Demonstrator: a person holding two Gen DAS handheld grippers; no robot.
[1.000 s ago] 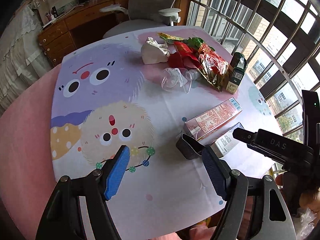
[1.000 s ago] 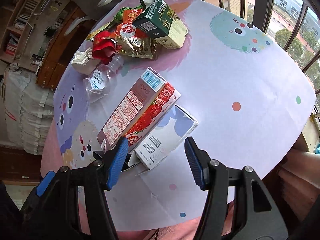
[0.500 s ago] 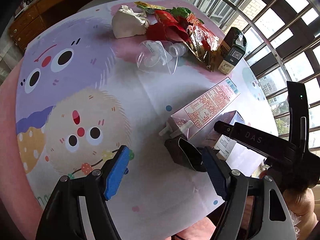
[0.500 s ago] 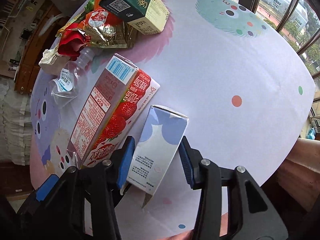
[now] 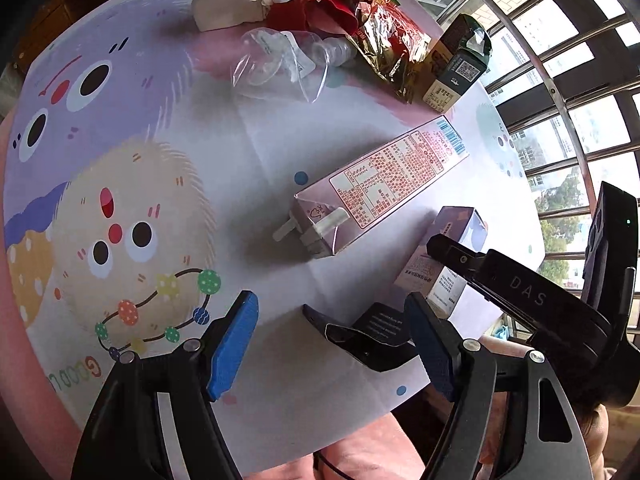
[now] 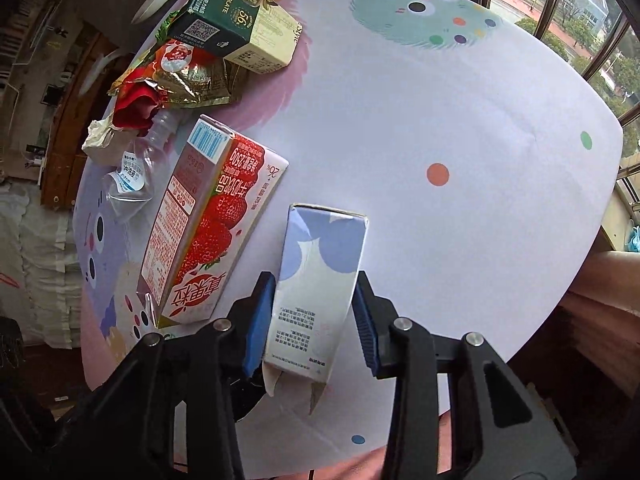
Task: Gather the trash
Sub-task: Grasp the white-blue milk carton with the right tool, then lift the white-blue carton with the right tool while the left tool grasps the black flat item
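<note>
right gripper (image 6: 314, 320) clamps blue carton (image 6: 320, 276) near tablecloth edge (image 6: 552, 320).

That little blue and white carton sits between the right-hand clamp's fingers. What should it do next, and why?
Probably lift it straight up. The right gripper has its blue pads against both sides of the blue and white carton, which looks gripped but appears to rest on the tablecloth. The strawberry carton lies close on its left, so rising first should avoid knocking it. The left gripper is open and empty.
</note>
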